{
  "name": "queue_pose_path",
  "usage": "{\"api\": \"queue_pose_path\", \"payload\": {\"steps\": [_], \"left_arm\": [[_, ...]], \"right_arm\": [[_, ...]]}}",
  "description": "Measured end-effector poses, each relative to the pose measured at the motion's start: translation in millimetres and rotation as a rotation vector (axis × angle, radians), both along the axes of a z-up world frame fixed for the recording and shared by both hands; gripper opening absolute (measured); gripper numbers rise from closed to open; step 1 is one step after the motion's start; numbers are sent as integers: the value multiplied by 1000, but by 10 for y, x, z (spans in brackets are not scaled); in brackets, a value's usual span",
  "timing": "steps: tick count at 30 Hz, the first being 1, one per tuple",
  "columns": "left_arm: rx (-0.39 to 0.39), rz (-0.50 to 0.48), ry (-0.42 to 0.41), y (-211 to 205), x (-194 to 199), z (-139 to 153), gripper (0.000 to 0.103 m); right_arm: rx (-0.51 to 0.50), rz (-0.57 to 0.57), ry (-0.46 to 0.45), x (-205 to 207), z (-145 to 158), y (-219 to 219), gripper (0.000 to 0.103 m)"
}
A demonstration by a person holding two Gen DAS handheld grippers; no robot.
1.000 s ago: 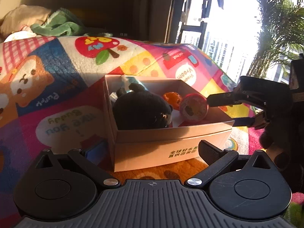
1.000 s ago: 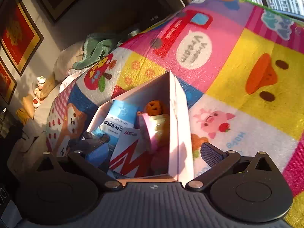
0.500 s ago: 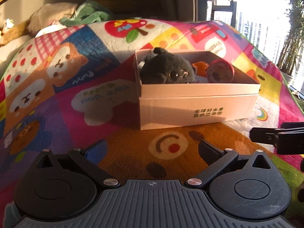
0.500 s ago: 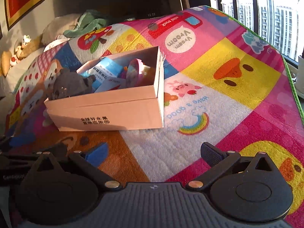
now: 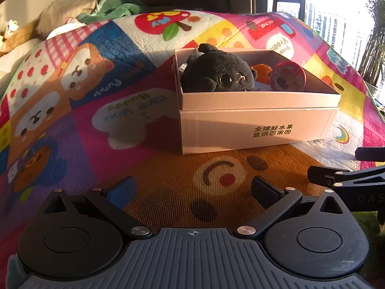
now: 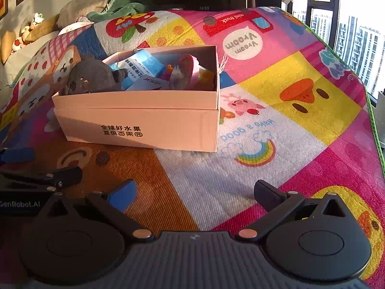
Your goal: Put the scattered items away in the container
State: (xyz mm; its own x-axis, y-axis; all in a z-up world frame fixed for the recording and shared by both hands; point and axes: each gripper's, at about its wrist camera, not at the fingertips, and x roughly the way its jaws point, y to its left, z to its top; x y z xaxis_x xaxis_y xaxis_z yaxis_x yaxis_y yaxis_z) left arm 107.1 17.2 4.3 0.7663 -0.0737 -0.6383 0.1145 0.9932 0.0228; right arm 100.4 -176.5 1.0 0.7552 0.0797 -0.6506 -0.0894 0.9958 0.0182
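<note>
A pale cardboard box [image 5: 257, 130] [image 6: 144, 130] with green printed characters stands on the colourful play mat. Inside lie a dark grey plush toy [image 5: 216, 74] [image 6: 93, 75], a small orange toy [image 5: 261, 72], a round pink container [image 5: 287, 77] [image 6: 186, 72] and blue-and-white packets [image 6: 144, 66]. My left gripper [image 5: 192, 190] is open and empty, low over the mat in front of the box. My right gripper [image 6: 195, 192] is open and empty as well, in front of the box's right corner. Each gripper shows at the edge of the other's view.
The play mat [image 6: 300, 125] covers the whole surface, with its green edge [image 6: 371, 120] at the right by the window. Pillows and a green cloth [image 5: 113, 6] lie at the far end. Plants [image 5: 375, 36] stand by the window.
Both grippers have pulled back and away from the box, which now looks smaller and sits farther ahead. Both stay open and empty.
</note>
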Motion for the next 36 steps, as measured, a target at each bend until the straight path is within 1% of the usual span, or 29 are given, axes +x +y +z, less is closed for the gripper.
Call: {"api": "queue_pose_path", "payload": {"steps": [3,36], "left_arm": [[-3,0,1,-17,-4,5,103],[-10,-1,3,-27,-3,-1,103]], "right_arm": [[-5,-9,-15,-6,-11,15,103],[-1,-9,-15,-6,-20,8,103]]}}
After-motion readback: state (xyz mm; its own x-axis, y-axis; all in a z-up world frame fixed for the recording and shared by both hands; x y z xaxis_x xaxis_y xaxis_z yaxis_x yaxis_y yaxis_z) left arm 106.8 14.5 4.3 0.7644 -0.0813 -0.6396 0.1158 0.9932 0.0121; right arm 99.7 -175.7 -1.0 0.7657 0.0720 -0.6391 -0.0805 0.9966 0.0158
